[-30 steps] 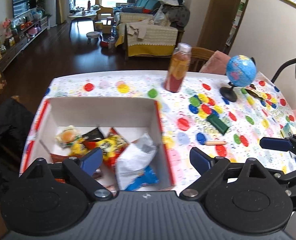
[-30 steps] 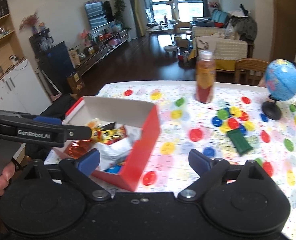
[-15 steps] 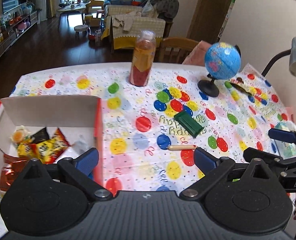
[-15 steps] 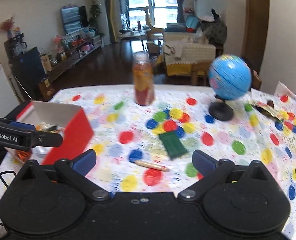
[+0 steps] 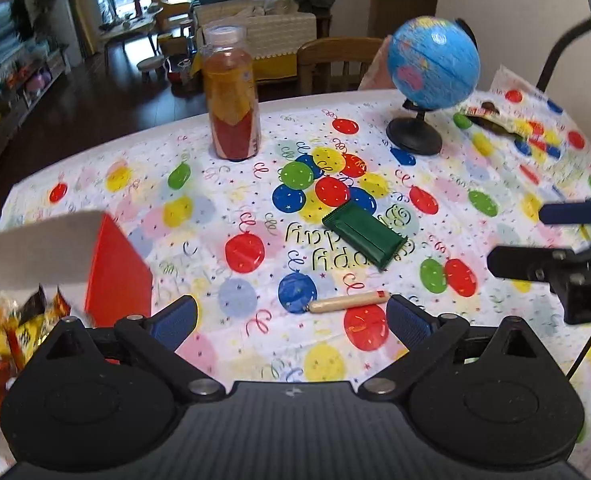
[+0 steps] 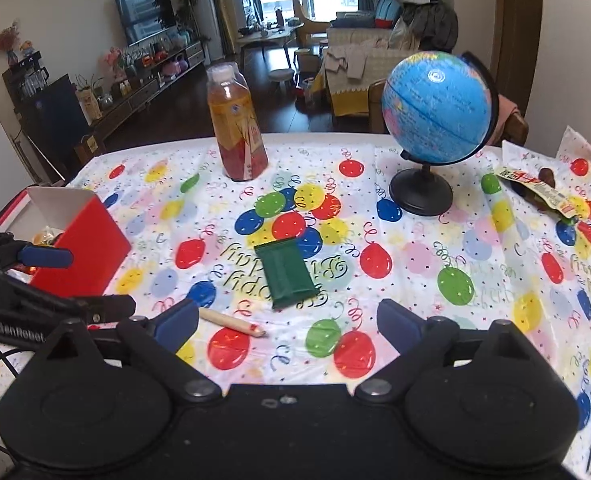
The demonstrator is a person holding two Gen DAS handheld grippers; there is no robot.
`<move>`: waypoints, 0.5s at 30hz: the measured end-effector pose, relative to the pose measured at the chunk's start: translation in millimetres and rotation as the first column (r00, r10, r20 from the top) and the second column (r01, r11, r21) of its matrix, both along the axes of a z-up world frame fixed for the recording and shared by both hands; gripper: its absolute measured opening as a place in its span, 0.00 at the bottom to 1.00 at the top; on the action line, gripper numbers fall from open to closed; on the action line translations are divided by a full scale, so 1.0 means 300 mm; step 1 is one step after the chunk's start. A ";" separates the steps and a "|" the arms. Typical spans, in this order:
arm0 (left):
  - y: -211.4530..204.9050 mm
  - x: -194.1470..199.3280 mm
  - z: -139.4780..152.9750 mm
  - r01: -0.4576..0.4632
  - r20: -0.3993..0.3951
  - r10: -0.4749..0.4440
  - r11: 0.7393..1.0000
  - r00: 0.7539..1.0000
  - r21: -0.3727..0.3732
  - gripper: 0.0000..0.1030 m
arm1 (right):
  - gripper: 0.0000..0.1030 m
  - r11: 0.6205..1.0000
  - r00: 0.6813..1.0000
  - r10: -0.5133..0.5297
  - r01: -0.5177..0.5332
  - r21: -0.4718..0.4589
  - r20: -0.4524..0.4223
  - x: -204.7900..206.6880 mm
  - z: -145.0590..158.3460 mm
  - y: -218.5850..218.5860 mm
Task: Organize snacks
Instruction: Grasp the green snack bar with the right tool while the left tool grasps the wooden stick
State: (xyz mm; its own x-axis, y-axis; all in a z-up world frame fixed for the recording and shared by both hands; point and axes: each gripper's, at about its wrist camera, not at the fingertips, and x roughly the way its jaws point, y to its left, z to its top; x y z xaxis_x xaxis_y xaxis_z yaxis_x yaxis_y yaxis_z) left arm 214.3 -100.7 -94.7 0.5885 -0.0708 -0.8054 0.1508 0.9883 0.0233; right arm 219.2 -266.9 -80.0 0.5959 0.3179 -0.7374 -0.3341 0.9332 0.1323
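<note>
A red box (image 5: pixel 115 276) (image 6: pixel 77 248) with snack packets (image 5: pixel 19 330) inside stands at the table's left. A dark green snack bar (image 5: pixel 363 236) (image 6: pixel 285 270) lies mid-table. A thin sausage stick (image 5: pixel 349 301) (image 6: pixel 233 322) lies nearer me. A snack packet (image 5: pixel 503 120) (image 6: pixel 539 192) lies at the far right behind the globe. My left gripper (image 5: pixel 291 320) is open and empty just short of the sausage stick; it also shows at the left of the right wrist view (image 6: pixel 55 280). My right gripper (image 6: pixel 287 320) is open and empty near the green bar, and shows at the right of the left wrist view (image 5: pixel 535 236).
A juice bottle (image 5: pixel 231 96) (image 6: pixel 237 124) stands at the table's far side. A blue globe (image 5: pixel 431 68) (image 6: pixel 435 112) on a black base stands far right. A lamp arm (image 5: pixel 563 44) rises at the right edge. The balloon-print tablecloth (image 5: pixel 215 208) covers the table.
Both grippers have swung right, away from the box and toward the table's middle. The box has slid to the left edge of both views. Both stayed open.
</note>
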 end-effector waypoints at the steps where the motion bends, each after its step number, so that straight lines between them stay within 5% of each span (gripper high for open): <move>1: -0.009 0.011 -0.008 0.009 -0.001 -0.009 1.000 1.000 0.006 0.99 | 0.93 1.000 1.000 0.010 -0.010 0.002 -0.008 0.018 -0.011 0.000; 15: -0.057 0.159 -0.142 0.116 -0.093 -0.115 0.993 0.989 0.010 0.98 | 0.79 0.995 0.991 0.083 -0.088 -0.042 -0.109 0.283 -0.226 0.116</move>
State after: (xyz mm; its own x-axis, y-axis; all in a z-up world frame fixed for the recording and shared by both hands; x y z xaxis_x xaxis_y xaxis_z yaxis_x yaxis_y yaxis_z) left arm 261.9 -117.8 -137.2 0.5004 -0.1212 -0.8572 0.2663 0.9637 0.0192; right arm 304.2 -232.0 -147.7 0.4848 0.3282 -0.8107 -0.3992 0.9078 0.1288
